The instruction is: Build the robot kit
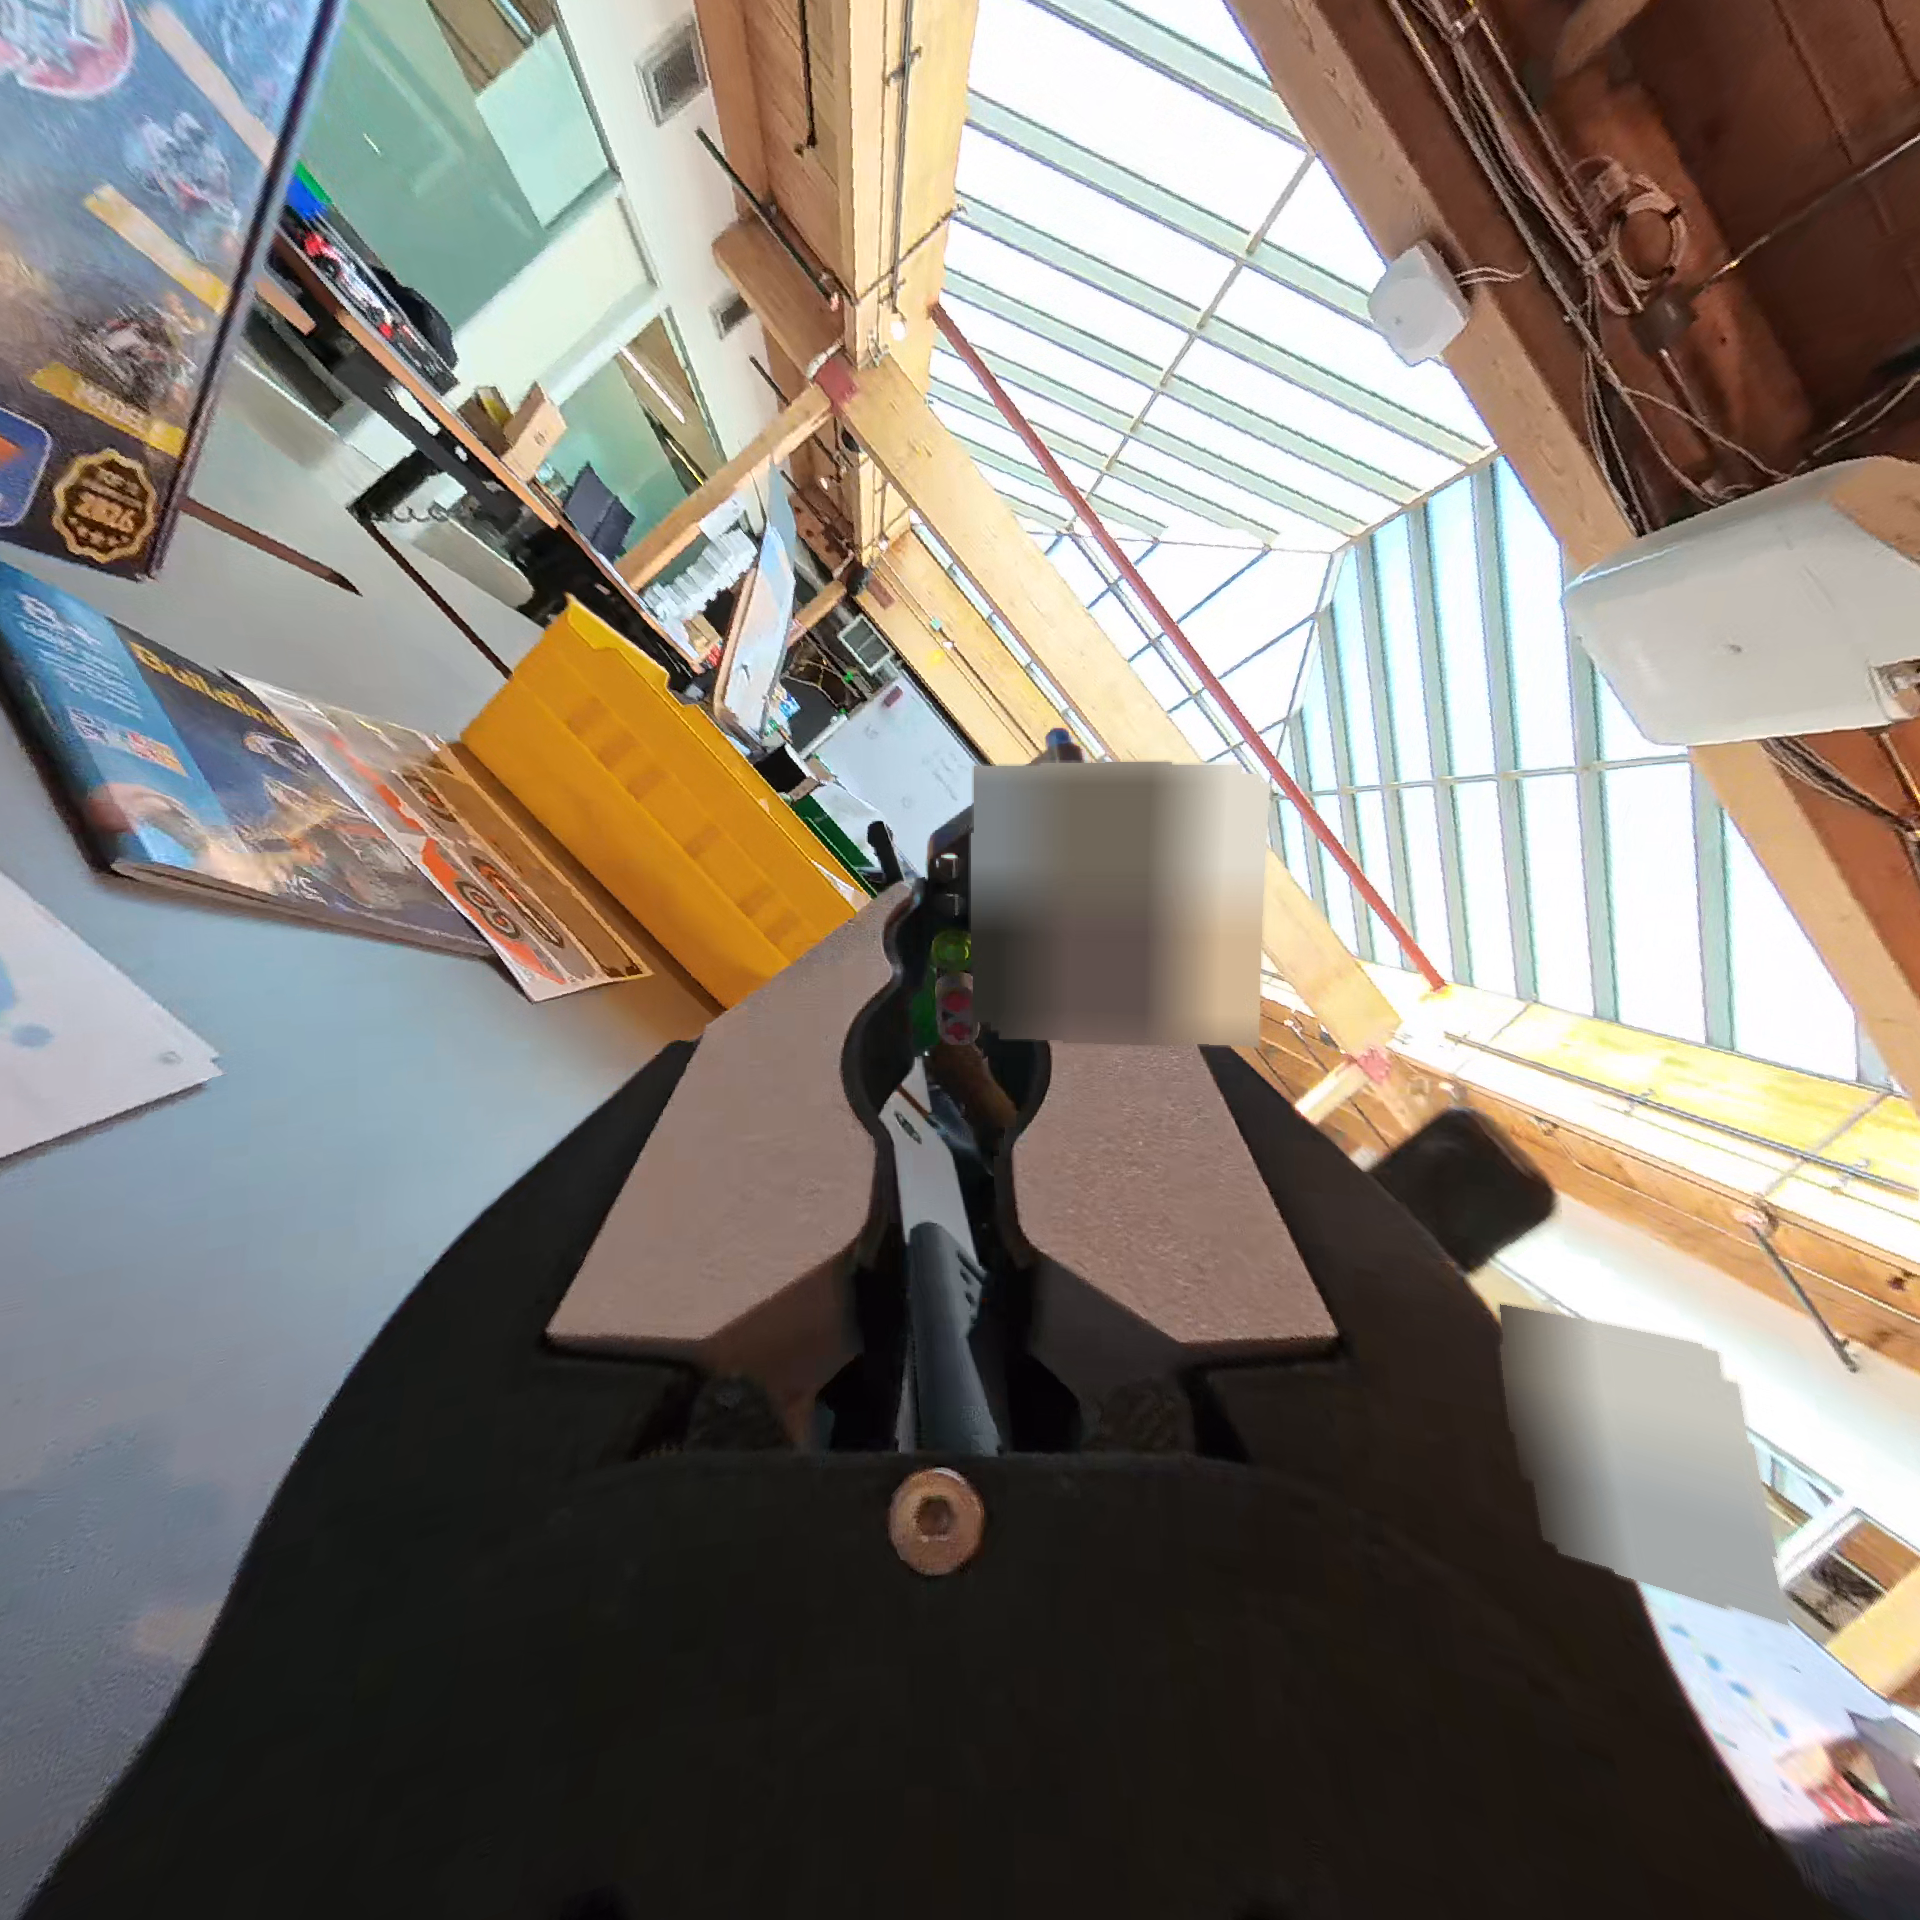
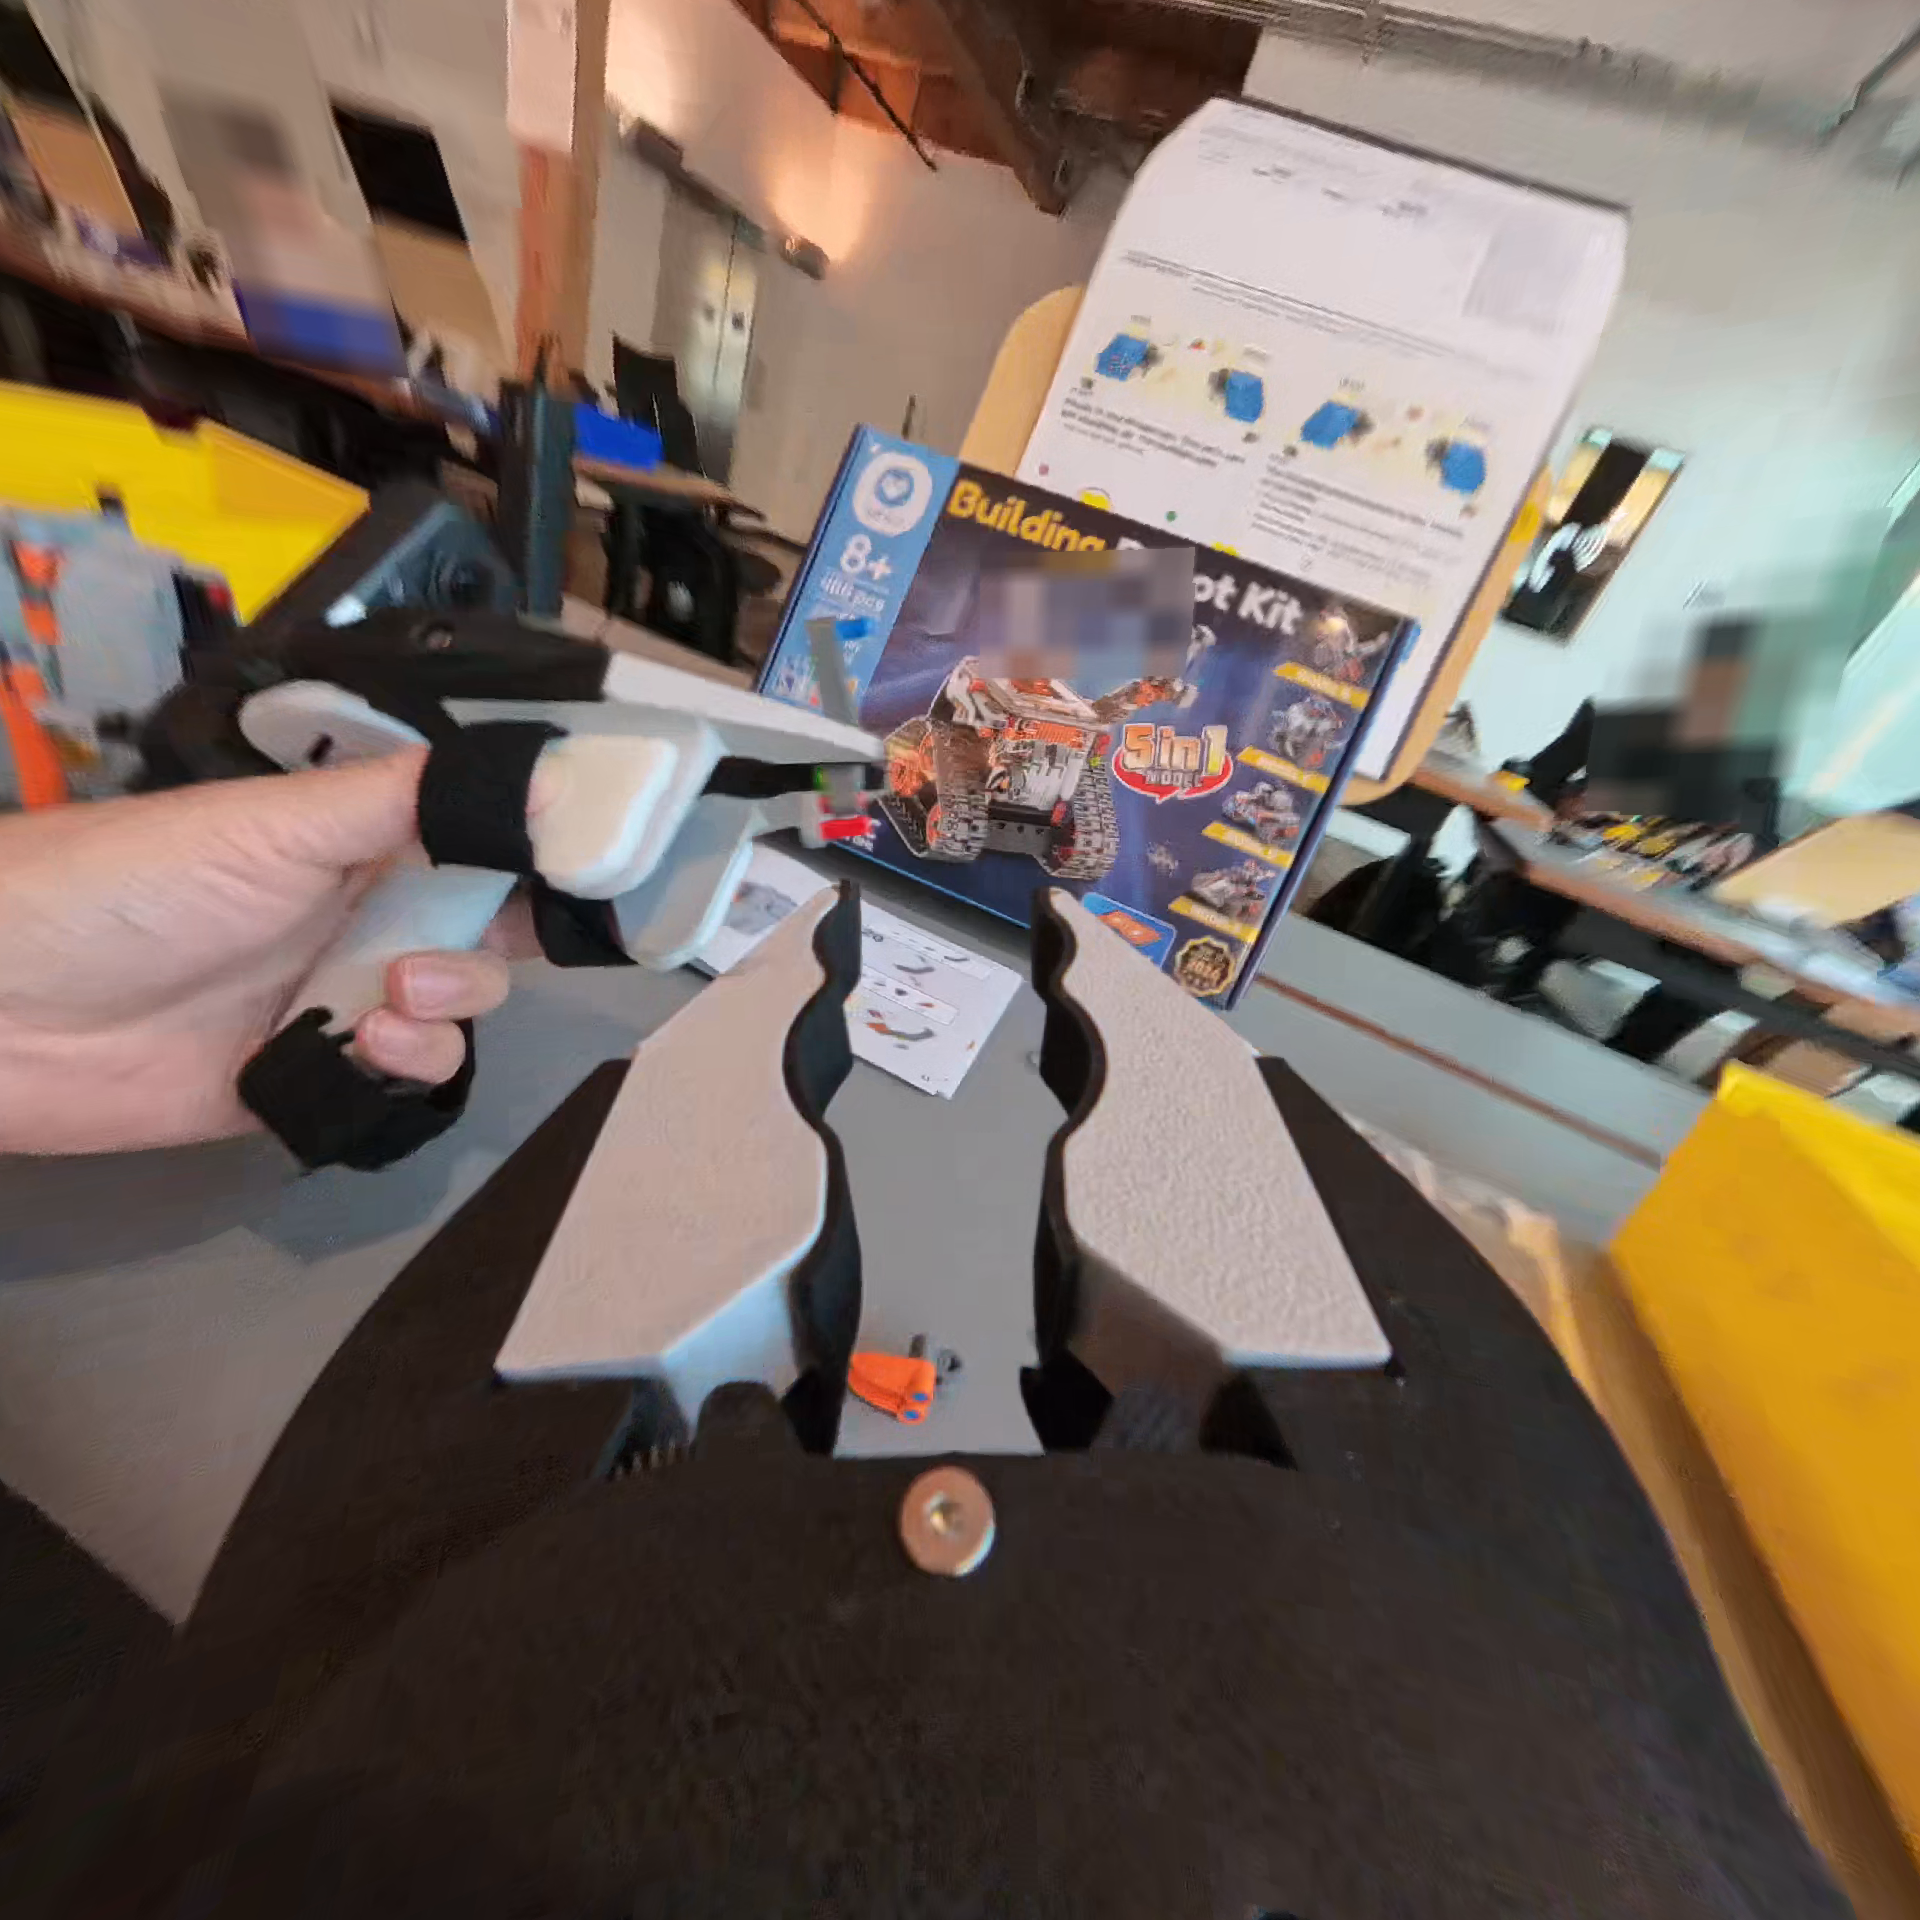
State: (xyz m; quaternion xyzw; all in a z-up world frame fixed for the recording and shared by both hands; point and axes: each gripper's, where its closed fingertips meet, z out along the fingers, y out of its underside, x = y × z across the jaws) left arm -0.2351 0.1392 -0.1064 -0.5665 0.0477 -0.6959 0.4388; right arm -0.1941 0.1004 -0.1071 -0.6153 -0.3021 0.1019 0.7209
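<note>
My left gripper is shut on a small building-block assembly of green, grey and red pieces and points up towards the ceiling; a mosaic patch hides its right fingertip. In the right wrist view a hand holds this gripper at the left, above the table, with the assembly at its tips. My right gripper is open and empty, just below and in front of the left one. A small orange piece with blue pins lies on the grey table under its fingers.
A building-kit box stands behind an open booklet, with a printed sheet on a board behind it. Yellow bins stand at the left and right. The left wrist view shows a yellow bin and kit boxes. The grippers' ends are close to 6 centimetres from one another.
</note>
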